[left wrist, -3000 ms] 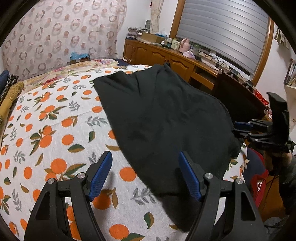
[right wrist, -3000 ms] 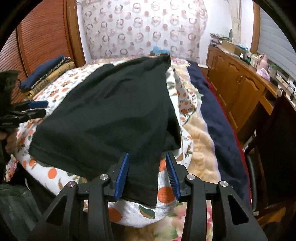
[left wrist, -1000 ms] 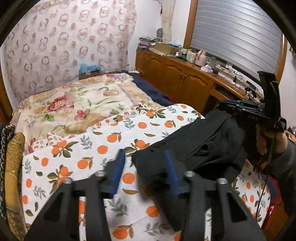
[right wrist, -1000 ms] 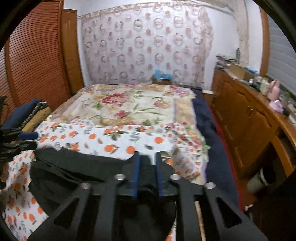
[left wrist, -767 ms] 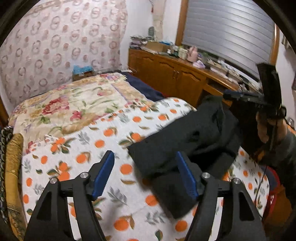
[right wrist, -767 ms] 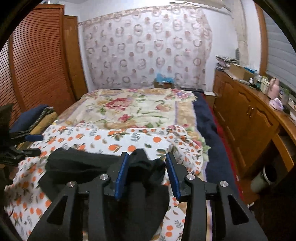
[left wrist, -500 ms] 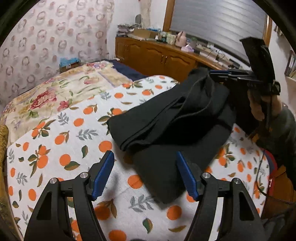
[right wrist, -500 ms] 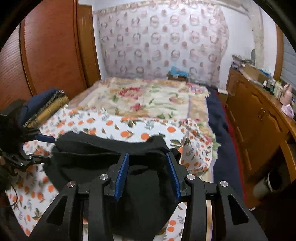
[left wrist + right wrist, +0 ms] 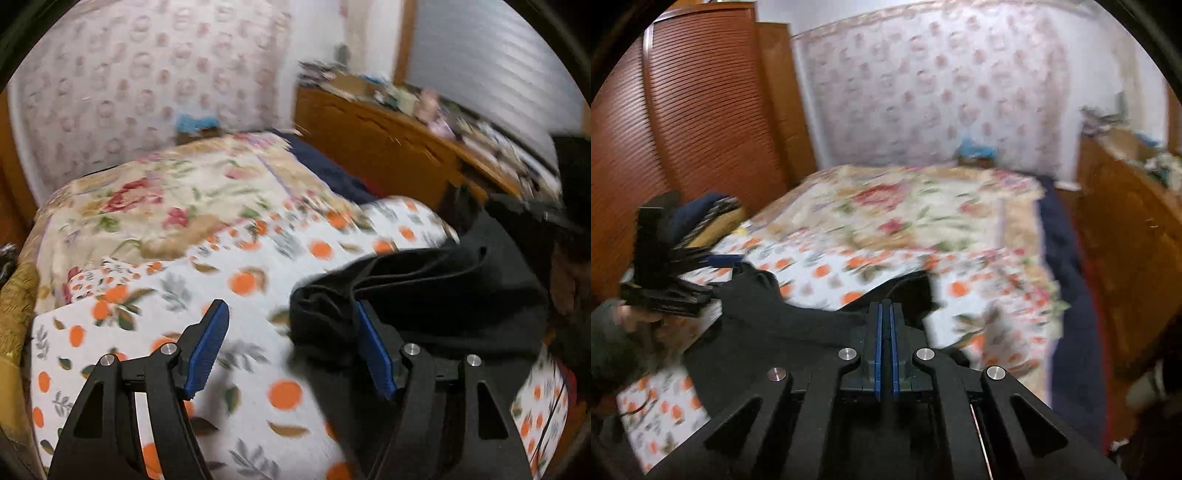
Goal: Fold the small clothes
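A black garment lies bunched and partly folded on the orange-print sheet at the bed's near end. My left gripper is open above the sheet, its right finger against the garment's left fold. My right gripper is shut on the black garment, pinching its edge between the blue pads. The left gripper also shows at the left of the right wrist view. Both views are motion-blurred.
A floral quilt covers the far part of the bed. A wooden cabinet with clutter on top stands at the right. A wooden louvred wardrobe is at the left, with stacked folded fabrics beside it.
My right gripper has closed on the black garment. The left gripper stays open and has moved closer to the garment's left fold. Both cameras are swinging.
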Action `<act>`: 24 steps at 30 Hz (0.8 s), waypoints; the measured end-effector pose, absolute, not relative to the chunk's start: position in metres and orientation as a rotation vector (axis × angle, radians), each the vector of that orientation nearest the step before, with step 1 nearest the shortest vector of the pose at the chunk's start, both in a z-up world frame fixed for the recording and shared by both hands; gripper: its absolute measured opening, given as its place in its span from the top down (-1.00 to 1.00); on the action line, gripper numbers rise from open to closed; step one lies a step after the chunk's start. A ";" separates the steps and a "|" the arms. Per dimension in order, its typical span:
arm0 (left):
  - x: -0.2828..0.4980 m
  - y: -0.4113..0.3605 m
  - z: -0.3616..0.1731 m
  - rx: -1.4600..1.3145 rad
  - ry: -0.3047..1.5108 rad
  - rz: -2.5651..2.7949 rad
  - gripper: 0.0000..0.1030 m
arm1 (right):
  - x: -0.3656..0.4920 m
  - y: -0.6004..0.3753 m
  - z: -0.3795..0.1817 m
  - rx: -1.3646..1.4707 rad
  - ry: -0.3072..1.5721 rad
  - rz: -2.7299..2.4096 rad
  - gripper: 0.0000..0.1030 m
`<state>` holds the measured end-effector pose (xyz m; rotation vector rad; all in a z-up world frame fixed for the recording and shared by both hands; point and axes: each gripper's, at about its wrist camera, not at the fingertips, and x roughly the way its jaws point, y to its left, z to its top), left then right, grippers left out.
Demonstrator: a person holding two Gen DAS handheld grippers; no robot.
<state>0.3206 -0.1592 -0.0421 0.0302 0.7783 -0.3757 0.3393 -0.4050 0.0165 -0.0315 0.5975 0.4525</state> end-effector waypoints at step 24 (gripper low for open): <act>0.311 -0.175 -0.069 -0.023 0.936 -0.560 -0.23 | 0.302 -0.402 0.011 -0.011 0.706 0.329 -0.03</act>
